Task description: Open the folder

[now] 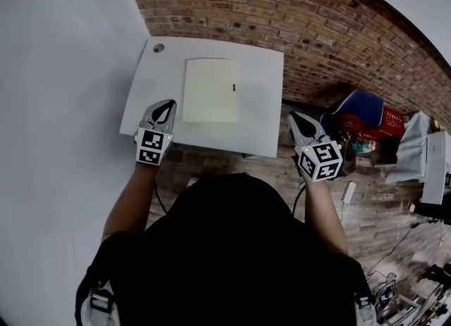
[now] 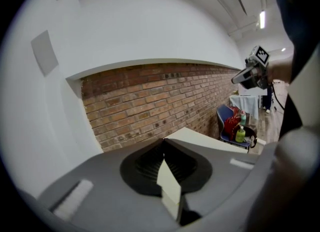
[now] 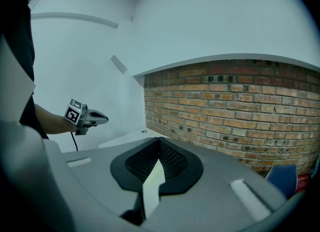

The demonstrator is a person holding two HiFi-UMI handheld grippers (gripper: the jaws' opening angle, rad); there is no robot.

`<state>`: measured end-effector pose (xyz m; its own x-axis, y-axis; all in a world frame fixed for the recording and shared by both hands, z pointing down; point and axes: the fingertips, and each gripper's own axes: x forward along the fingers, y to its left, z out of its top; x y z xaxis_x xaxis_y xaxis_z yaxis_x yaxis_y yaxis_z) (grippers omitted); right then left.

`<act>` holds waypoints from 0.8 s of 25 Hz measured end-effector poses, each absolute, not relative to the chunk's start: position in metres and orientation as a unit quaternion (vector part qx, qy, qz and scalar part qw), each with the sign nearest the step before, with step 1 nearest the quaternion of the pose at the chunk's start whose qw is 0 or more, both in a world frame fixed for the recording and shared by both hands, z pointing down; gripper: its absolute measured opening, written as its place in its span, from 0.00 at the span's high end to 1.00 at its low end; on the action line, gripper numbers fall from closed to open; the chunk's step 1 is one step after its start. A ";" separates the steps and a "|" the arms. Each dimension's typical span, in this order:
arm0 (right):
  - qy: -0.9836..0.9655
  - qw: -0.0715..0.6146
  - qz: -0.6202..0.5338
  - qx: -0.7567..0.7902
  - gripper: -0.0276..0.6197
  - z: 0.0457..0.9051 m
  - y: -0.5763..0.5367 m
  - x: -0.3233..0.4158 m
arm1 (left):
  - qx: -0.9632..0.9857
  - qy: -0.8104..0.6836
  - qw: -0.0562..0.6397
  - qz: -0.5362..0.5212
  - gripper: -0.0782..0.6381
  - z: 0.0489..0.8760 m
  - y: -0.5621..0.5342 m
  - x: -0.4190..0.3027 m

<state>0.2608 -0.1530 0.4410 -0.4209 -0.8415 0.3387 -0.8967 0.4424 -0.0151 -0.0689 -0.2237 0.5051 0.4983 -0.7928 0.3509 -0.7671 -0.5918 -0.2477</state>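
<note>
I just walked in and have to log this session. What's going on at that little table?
A person stands at a small white table set against a brick wall, with a two-jaw gripper in each hand. A pale folder lies flat and closed on the table, and nothing touches it. The left gripper is by the table's near left corner. The right gripper is just past the near right corner. Both have their jaws together and hold nothing, so the folder is not yet opened.

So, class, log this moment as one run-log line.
folder: closed, flat on table | left gripper: shut, empty | right gripper: shut, empty
</note>
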 end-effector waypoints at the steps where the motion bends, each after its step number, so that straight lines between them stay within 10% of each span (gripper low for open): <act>1: -0.837 0.143 0.099 0.520 0.95 0.442 -0.151 0.263 | -0.865 0.448 0.032 -0.223 0.89 0.508 -0.225 -0.066; 20: -0.830 0.176 0.136 0.512 0.95 0.485 -0.131 0.269 | -0.881 0.372 0.060 -0.285 0.86 0.581 -0.247 0.016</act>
<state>0.2693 -0.1312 0.4854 -0.4144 -0.8013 0.4314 -0.8972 0.4392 -0.0460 0.0162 -0.2472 0.5813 0.5600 -0.6903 0.4581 -0.6212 -0.7157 -0.3190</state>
